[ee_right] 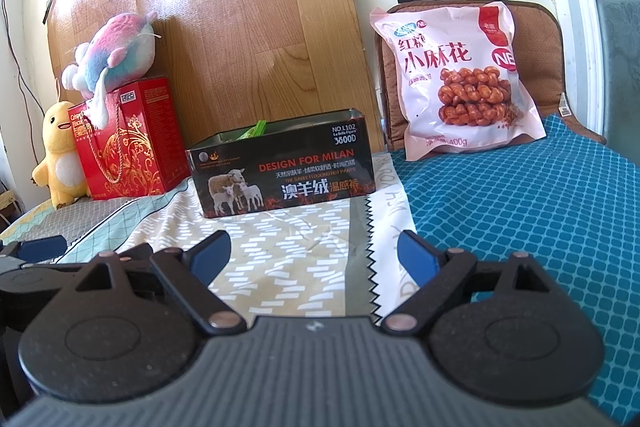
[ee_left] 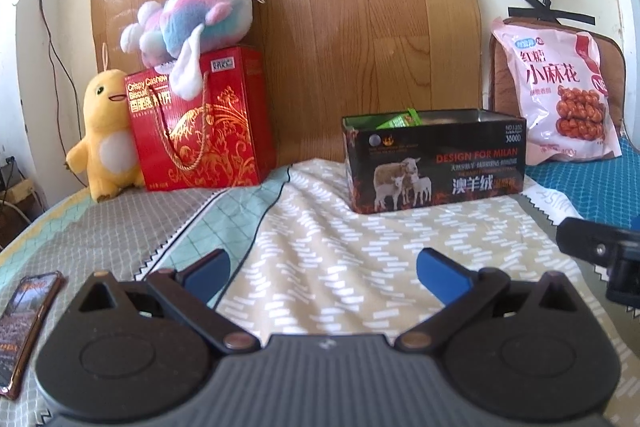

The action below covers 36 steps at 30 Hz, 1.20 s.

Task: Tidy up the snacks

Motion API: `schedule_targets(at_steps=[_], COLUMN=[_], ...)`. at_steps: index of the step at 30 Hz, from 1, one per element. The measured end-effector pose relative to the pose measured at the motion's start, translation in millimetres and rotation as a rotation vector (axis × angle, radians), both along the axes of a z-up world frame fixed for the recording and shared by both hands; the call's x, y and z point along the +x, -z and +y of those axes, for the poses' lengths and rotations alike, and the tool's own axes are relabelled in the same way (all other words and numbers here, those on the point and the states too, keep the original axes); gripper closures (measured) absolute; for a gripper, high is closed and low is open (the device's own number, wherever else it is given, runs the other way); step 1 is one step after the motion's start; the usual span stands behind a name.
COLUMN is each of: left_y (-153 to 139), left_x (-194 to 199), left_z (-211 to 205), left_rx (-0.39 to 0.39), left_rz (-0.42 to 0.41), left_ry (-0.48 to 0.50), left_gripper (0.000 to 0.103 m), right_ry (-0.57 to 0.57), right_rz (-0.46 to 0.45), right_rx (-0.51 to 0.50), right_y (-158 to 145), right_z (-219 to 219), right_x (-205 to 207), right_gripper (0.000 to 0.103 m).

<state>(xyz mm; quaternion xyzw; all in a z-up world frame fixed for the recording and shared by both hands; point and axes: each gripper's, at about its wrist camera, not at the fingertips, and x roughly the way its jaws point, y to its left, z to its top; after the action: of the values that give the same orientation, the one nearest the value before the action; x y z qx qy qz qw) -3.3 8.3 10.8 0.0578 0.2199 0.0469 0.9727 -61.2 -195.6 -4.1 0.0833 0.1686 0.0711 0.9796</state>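
pink plastic snack bag (ee_right: 456, 79) upright against brown cushion, ahead-right of right gripper (ee_right: 316, 259) | black rectangular tin (ee_right: 280, 171) centre | both grippers wide open, empty; left gripper (ee_left: 324, 273) farther

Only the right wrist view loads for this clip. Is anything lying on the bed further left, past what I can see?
Observer: Yes. A phone in a reddish case lies flat on the bed cover, just left of the left claw.
Operator: I only catch a sliver of that claw. Is it carrying any snack?
Observer: No. In its own view the claw is wide open, with only the patterned cover showing between the blue pads.
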Motion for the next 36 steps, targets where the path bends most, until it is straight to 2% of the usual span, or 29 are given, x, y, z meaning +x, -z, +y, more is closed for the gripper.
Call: schedule_targets(at_steps=[7,18,30,36], left_y=[2,1,2,1], left_x=[4,4,6,8], left_z=[2,3,4,11], left_rx=[-0.02,-0.033,-0.028,-0.067], left_rz=[0.044,0.051,0.057,0.068], left_ry=[0.024,0.035,-0.002,-0.014], left_gripper=[0.0,0.0,0.0,0.0], right_ry=[0.001,0.003,0.005,0.005], right_rz=[-0.001,-0.004,-0.005,-0.006], right_rx=[0.0,0.005,0.006,0.006], right_y=[1,-2,-2,-2], right_z=[0,0,0,0], right_x=[0,0,-1,-1], right_gripper=[0.011,0.011,0.011,0.011])
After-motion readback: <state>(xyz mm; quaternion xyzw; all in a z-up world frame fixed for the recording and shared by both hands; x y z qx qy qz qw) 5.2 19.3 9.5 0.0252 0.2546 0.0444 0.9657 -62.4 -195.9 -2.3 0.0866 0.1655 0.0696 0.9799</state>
